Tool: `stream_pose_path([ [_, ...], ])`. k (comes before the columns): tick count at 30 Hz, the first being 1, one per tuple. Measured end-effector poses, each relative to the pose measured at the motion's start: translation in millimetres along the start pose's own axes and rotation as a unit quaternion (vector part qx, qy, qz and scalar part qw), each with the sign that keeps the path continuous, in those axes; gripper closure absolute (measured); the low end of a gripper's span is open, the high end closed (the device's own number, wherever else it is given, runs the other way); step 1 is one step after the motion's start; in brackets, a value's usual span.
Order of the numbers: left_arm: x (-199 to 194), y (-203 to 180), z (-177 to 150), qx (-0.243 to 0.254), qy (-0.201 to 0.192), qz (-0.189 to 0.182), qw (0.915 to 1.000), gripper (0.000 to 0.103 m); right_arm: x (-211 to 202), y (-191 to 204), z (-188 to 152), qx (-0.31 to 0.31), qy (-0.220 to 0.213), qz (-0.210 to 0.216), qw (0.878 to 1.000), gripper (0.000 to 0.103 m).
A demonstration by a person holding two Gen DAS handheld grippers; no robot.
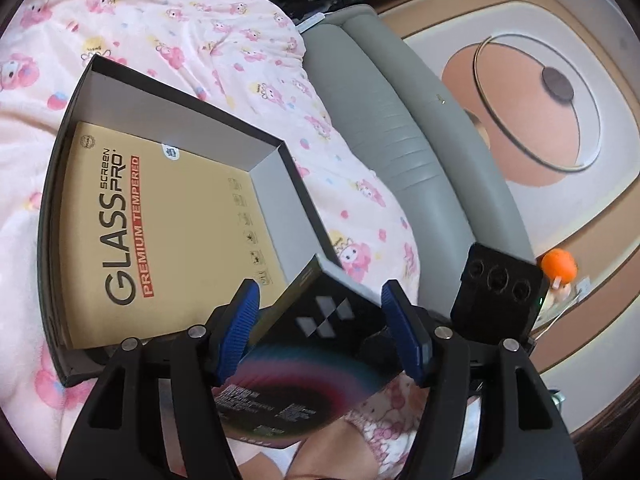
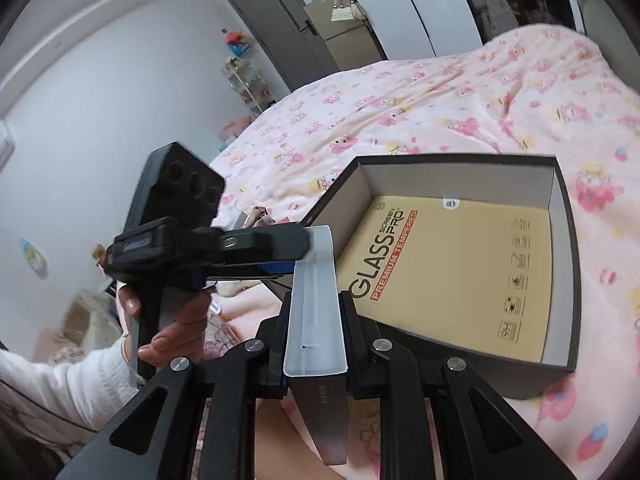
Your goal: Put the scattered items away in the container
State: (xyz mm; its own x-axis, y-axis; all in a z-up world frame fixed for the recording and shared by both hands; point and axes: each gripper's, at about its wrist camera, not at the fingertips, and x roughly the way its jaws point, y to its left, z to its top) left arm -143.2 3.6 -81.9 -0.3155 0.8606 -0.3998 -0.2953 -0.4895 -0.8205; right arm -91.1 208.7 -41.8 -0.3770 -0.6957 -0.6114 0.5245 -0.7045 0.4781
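A big black cardboard box [image 1: 84, 92] with grey inside walls sits open on a soft pink blanket [image 1: 200, 12] with little cartoon animals on it. Flat on the bottom of the box lies a yellow packet [image 1: 168, 216] with the words "GLASS SCREEN PRO" and a red strip that says "PREMIUM TEMPERED".

The right gripper [image 2: 316, 320] has its two black fingers squeezed tight on a thin flat box [image 2: 314, 312] with a silver-white edge. The flat box stands on its edge and sticks out forward, and its far end is at the near left corner of the big box. In the left wrist view the same flat box [image 1: 320, 320] shows a dark face with grey and white squares and a pink and blue glow.

The left gripper [image 1: 320, 304] has its blue ribbed pads [image 1: 244, 320] spread wide apart. The flat box lies between them, but the pads do not press on it. In the right wrist view the left gripper [image 2: 280, 246] comes in from the left side, next to the far end of the flat box. A hand [image 2: 168, 320] with a white fluffy sleeve [image 2: 60, 376] holds its handle.

Next to the blanket is a grey padded bed edge [image 1: 400, 128]. Past it lies a tan and cream rug [image 1: 560, 100] with round shapes. A small orange ball-shaped toy [image 1: 558, 266] sits by the rug.
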Motion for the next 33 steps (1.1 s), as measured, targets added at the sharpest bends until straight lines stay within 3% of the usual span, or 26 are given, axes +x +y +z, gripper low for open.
stream_pose_path([
  [3,2,2,0,-0.009,-0.004,0.004,0.9999,0.033,-2,-4,-1,0.01,-0.002,0.005,1.0,0.087],
  [7,6,1,0,-0.008,-0.001,-0.016,0.9998,0.033,-2,-2,0,0.009,-0.002,0.01,1.0,0.086],
  [15,6,0,0,-0.003,-0.004,0.002,1.0,0.026,6,5,4,0.0,0.002,0.037,0.999,0.085],
  [17,6,-2,-2,0.0,-0.01,0.016,0.9998,0.027,7,3,3,0.004,0.005,0.037,0.999,0.085],
  [22,-1,-3,-2,0.001,-0.015,-0.011,0.9998,0.028,5,1,7,0.023,0.01,0.049,0.998,0.084],
  [25,0,-7,-2,0.012,-0.017,-0.003,0.9998,0.029,3,2,6,0.021,0.005,0.054,0.998,0.084],
  [27,3,-10,-3,0.026,-0.02,0.023,0.9992,0.03,1,-1,5,0.026,0.005,0.045,0.999,0.084],
  [33,12,-6,-3,0.035,-0.014,0.059,0.9975,0.039,-14,-30,-2,0.078,-0.006,-0.011,0.997,0.07],
])
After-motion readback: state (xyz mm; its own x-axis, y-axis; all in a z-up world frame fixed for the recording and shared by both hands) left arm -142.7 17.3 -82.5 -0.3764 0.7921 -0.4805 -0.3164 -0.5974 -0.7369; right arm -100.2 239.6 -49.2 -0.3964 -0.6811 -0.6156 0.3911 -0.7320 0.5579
